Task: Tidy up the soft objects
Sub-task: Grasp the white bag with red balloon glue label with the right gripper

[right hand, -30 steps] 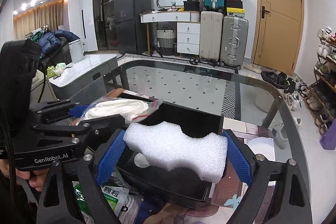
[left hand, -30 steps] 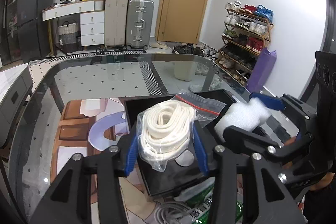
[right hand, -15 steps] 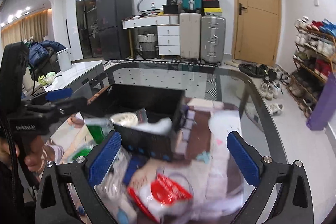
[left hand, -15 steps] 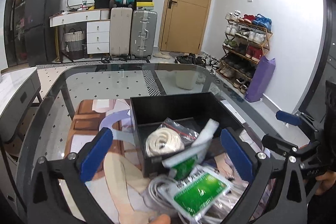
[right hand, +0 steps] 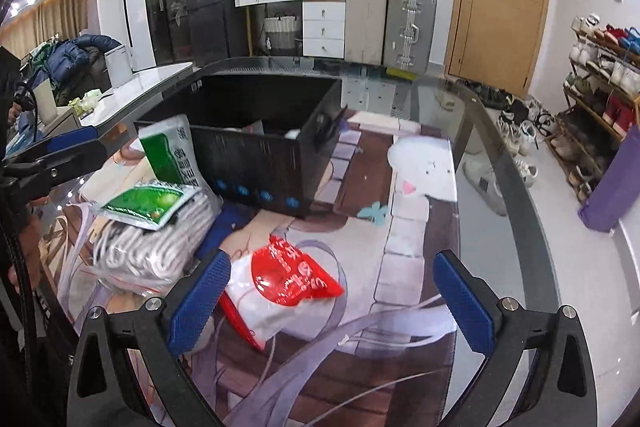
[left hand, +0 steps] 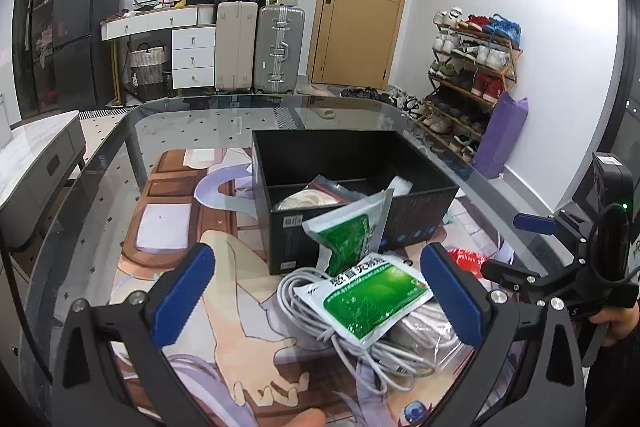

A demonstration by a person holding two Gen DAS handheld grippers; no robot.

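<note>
Your black box point(left hand: 362, 227) sits mid-table on the printed mat point(left hand: 168, 227), with a bagged white coil point(left hand: 308, 201) already inside. Against its near wall lies the pile of soft things still to sort: a grey cable bundle point(left hand: 360, 343), two green sachets point(left hand: 370, 301) and, on the right, a red packet point(right hand: 296, 279). Your left gripper point(left hand: 320, 297) and right gripper point(right hand: 332, 301) both stand wide and empty. The sachets are slick and stacked loosely, so a shallow pinch may slide one off or snag cable loops.
</note>
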